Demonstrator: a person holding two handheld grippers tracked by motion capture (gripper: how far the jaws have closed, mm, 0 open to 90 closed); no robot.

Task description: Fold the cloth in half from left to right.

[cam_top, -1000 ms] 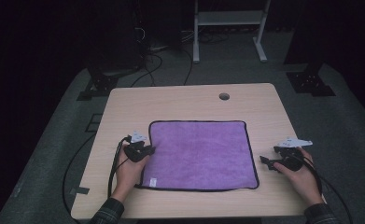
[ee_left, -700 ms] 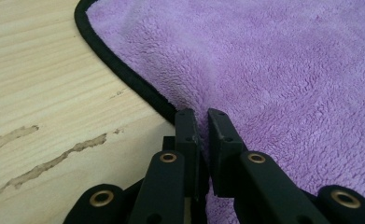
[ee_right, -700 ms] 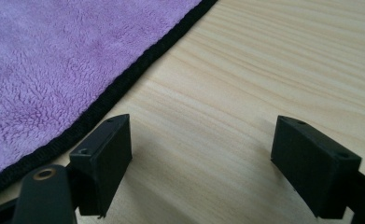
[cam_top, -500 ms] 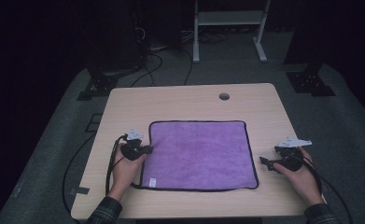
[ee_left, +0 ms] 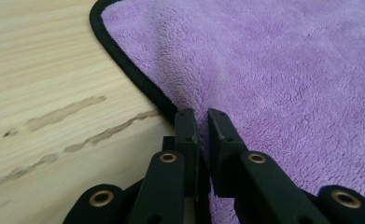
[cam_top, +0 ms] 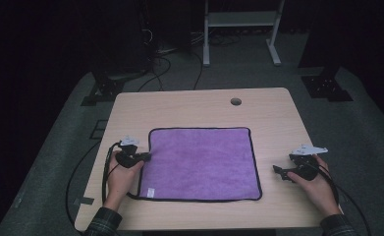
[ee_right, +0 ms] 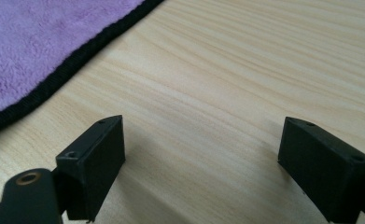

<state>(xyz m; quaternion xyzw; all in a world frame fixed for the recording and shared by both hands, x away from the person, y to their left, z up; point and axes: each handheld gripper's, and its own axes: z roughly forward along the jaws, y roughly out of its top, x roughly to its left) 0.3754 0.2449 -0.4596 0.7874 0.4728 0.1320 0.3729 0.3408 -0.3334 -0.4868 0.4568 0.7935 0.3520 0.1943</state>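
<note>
Purple microfibre cloth (cam_top: 202,164) with black piping lies flat and spread out on the near half of the wooden table (cam_top: 194,105), its small white label (cam_top: 150,191) at the near left corner. Left gripper (cam_top: 146,157) sits at the cloth's left edge, its jaws drawn nearly together over the black hem (ee_left: 133,74), with only a thin slit between them. Right gripper (cam_top: 277,170) rests on bare wood just off the cloth's right edge, jaws spread wide and holding nothing.
</note>
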